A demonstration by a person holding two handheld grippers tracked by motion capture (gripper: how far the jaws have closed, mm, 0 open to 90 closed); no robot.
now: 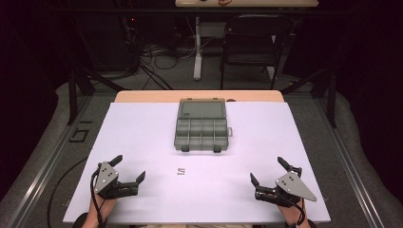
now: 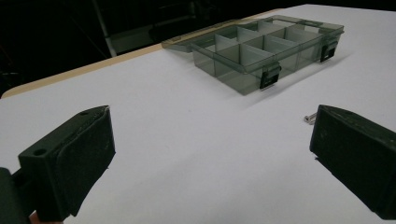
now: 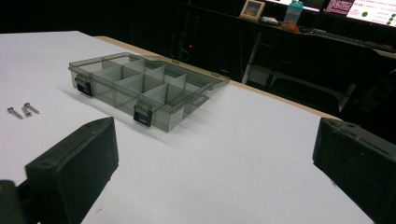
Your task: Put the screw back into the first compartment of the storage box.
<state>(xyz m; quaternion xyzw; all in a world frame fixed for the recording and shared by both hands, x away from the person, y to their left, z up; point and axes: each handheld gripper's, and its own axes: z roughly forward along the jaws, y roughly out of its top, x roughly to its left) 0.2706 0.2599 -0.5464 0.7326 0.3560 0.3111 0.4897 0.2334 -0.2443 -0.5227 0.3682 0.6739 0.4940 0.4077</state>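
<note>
Two grippers, left [image 1: 127, 170] and right [image 1: 268, 169], spread wide, empty, near table edge. Screws [image 1: 180, 171] loose between them. Box [image 1: 201, 125] open mid-table, compartments seemingly empty. Nothing started.

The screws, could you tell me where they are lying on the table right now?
In the high view the screws lie loose on the white table, just in front of the open compartment box and between the left gripper and right gripper.
</note>
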